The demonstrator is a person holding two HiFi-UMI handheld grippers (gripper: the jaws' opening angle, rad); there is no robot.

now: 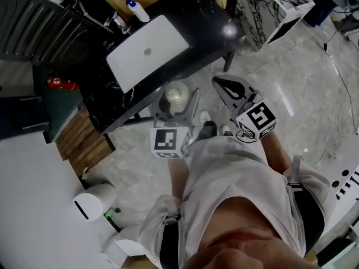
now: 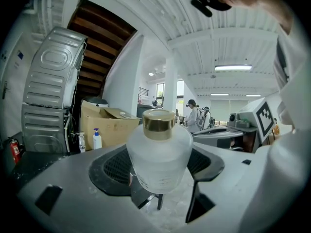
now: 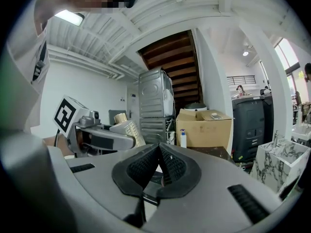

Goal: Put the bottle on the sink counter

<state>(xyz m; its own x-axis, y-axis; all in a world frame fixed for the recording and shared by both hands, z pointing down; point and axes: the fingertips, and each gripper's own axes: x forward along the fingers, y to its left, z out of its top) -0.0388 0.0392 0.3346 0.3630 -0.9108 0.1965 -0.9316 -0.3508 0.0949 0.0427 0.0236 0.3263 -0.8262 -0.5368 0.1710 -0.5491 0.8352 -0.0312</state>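
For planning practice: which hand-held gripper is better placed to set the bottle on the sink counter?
Left: the left hand-held gripper clamps the frosted glass bottle with gold cap; the right hand-held gripper is shut, empty.

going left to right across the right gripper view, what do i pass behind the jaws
marker cube → bottle → stacked grey metal appliances → cardboard box → dark bin → marble box
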